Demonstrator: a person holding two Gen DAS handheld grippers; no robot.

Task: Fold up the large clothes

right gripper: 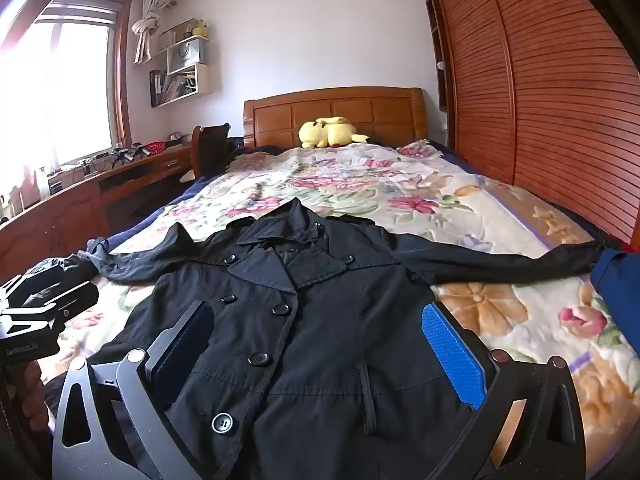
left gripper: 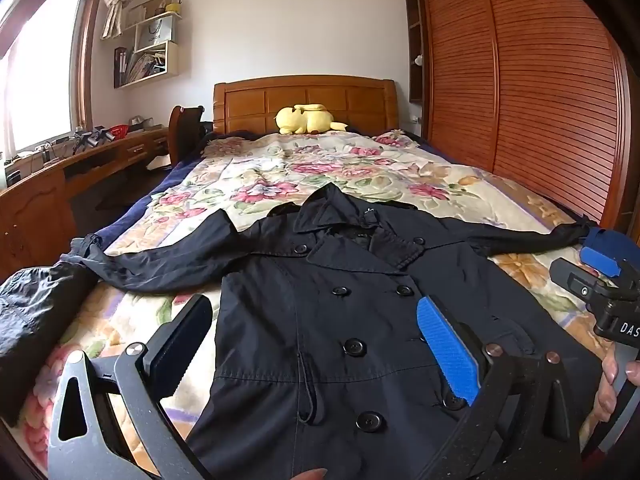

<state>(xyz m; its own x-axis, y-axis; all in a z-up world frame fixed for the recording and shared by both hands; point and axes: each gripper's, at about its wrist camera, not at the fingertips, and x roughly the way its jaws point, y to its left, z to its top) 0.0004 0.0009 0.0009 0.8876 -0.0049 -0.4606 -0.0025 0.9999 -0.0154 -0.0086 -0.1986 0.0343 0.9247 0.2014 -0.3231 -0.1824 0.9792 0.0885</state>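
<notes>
Left wrist view: a black double-breasted coat (left gripper: 340,300) lies face up and buttoned on the floral blanket (left gripper: 320,164) of the bed, collar toward the far headboard (left gripper: 304,102), sleeves spread left and right. The left gripper (left gripper: 316,344) hangs over the coat's waist, its fingers (left gripper: 448,348) spread wide with nothing between the pads; the coat's front shows in the gap, below them. The right gripper (left gripper: 600,276) shows at the right edge.

Right wrist view: the right gripper (right gripper: 320,356) hovers over the same coat (right gripper: 304,312), fingers (right gripper: 452,352) wide apart and empty, the buttoned front between them. A yellow plush toy (right gripper: 330,131) lies by the headboard.
</notes>
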